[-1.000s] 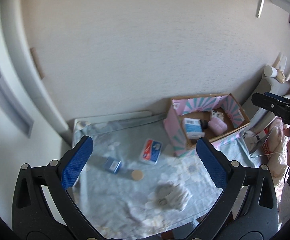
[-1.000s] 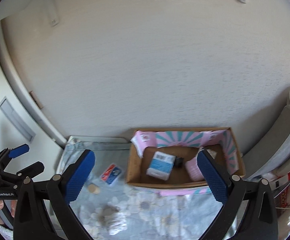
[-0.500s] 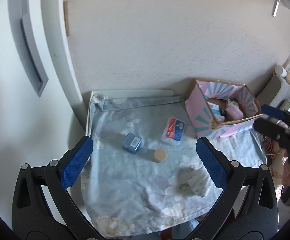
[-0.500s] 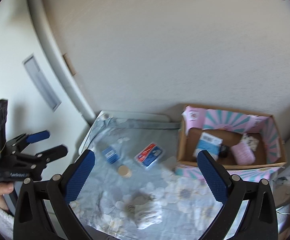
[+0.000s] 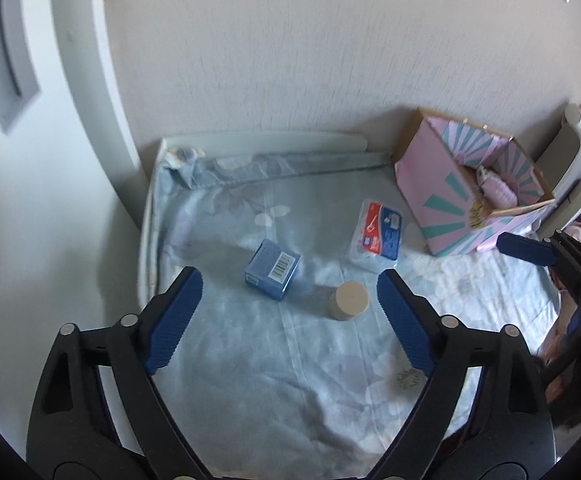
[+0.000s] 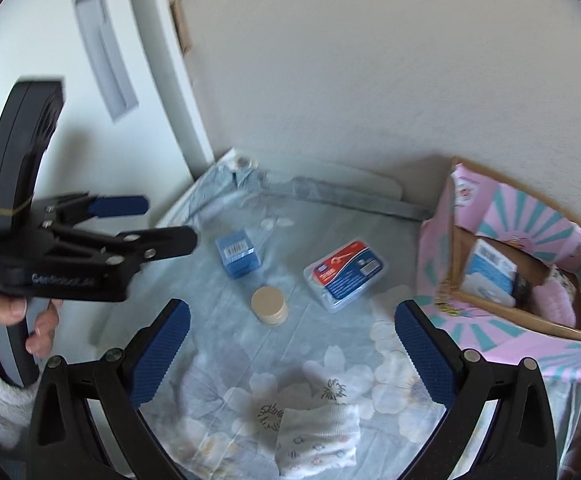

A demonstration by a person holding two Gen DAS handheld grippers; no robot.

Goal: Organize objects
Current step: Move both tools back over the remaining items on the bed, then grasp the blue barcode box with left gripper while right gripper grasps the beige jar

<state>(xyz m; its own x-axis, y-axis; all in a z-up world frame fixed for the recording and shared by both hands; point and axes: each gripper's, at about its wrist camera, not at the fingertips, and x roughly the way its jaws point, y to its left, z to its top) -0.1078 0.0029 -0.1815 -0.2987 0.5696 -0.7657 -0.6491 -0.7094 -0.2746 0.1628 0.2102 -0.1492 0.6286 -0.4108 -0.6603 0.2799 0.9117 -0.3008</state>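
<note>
A small blue box [image 5: 272, 274] [image 6: 238, 253], a beige round jar [image 5: 348, 301] [image 6: 269, 305] and a flat red-and-blue plastic pack [image 5: 378, 234] [image 6: 345, 276] lie on the floral blue cloth [image 5: 290, 360]. A folded white cloth [image 6: 317, 438] lies near the front edge. A pink-and-teal cardboard box [image 5: 470, 200] [image 6: 510, 276] at the right holds several items. My left gripper [image 5: 288, 322] is open and empty above the blue box and jar; it also shows at the left of the right wrist view [image 6: 158, 220]. My right gripper [image 6: 292, 354] is open and empty above the jar.
A white wall rises behind the table, with a door frame [image 5: 86, 80] at the left. A grey chair [image 5: 570, 164] stands beyond the cardboard box. The cloth's back edge is bunched along a pale ledge [image 5: 266, 144].
Both grippers have swung left and come lower over the table. The cardboard box has slid to the right edge of both views; the blue box, jar and pack look larger.
</note>
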